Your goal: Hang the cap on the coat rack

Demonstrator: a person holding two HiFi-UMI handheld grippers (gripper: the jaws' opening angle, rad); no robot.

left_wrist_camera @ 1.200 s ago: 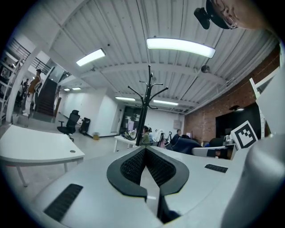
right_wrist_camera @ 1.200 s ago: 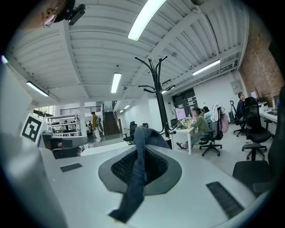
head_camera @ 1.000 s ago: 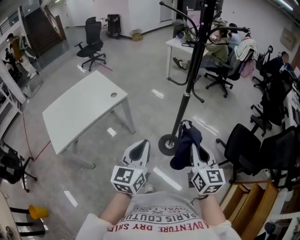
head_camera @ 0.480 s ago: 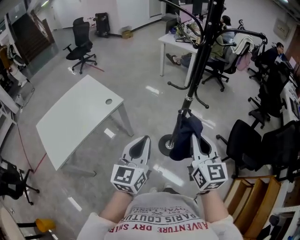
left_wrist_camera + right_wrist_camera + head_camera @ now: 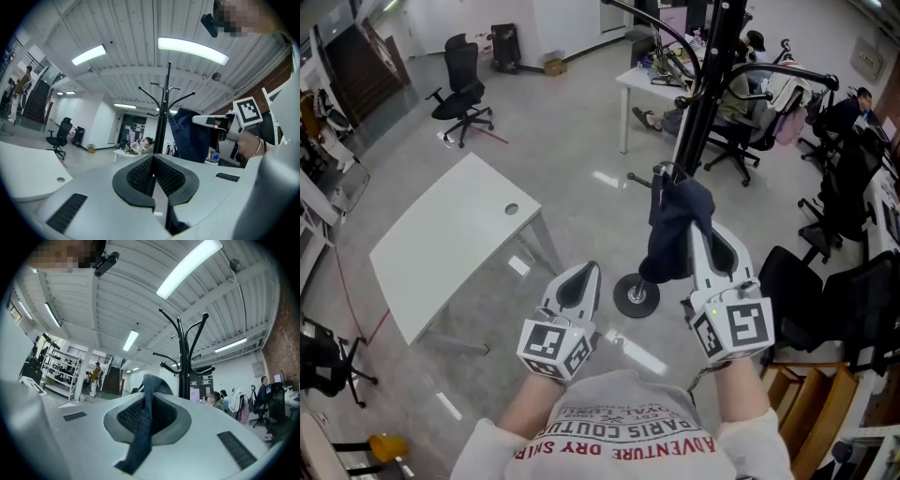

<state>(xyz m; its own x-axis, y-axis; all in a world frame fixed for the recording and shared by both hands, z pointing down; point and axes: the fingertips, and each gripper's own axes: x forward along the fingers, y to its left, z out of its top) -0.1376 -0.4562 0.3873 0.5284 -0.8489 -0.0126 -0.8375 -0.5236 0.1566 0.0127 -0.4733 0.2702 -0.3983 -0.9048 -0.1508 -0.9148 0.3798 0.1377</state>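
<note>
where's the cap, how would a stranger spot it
Find the tall black metal coat rack right of the white rectangular desk. Beside its pole, the right gripper is shut on a dark navy fabric cap. It is the only soft, drooping thing there, next to hard black hooks and white plastic.

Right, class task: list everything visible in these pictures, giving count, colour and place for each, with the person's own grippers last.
cap: one, dark blue, clamped in the right gripper, raised beside the coat rack's pole
coat rack: one, black, standing on the floor ahead, its round base near the grippers
table: one, white, at left, with a round hole in its top
office chairs: several, black, one far left, others along the right edge
desk: one, white, far side, people seated near it
yellow object: one, on the floor in the bottom-left corner, too small to identify
left gripper: one, grey, jaws together, empty, held low
right gripper: one, grey, held higher, shut on the cap
</note>
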